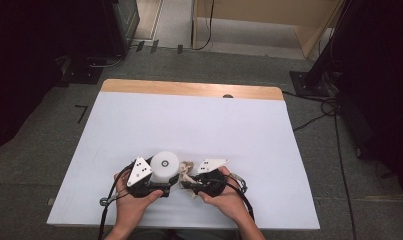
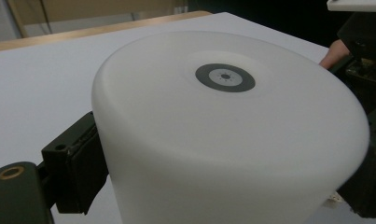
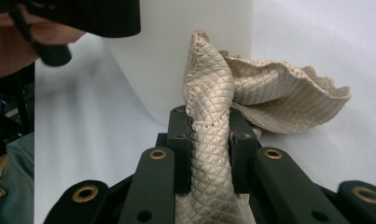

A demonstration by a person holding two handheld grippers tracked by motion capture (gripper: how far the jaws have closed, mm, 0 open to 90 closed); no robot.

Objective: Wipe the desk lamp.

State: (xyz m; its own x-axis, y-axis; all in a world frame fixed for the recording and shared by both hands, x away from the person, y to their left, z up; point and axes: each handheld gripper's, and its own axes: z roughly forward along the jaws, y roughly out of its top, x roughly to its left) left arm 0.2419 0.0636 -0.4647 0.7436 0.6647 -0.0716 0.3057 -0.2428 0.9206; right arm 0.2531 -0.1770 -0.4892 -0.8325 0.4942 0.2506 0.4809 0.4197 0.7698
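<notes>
Hands come in from the bottom of the high view, each holding a black two-jaw gripper low over the near middle of a white-covered table (image 1: 189, 125) with a bare wooden strip along its far edge.

The left gripper (image 1: 161, 175) has a white, matte, round-shouldered cylinder (image 1: 164, 166) between its jaws. This cylinder stands upright on the table, with a small dark grey ring in the middle of its flat top. In the left gripper view the cylinder (image 2: 232, 135) takes up most of the picture; one black pad (image 2: 85, 168) lies flat against its left wall and the other jaw shows as a dark mass at the right edge, against the opposite wall. The jaws stand wide and are clenched on the cylinder's sides.

The right gripper (image 1: 188, 182) sits just to the right of the cylinder, its tips turned toward it. Its jaws are nearly together, pinching a beige quilted cloth (image 1: 188, 167) with a diamond stitch pattern and a scalloped edge. In the right gripper view the cloth (image 3: 209, 140) rises as a folded band between the two black jaws, and its free part flares out to the right above the table. Behind the cloth stands the white wall of the cylinder (image 3: 176, 56), very near; whether the cloth touches it cannot be told. The left gripper (image 3: 83, 16) and a fingertip of that hand show at the top left of this view.
</notes>
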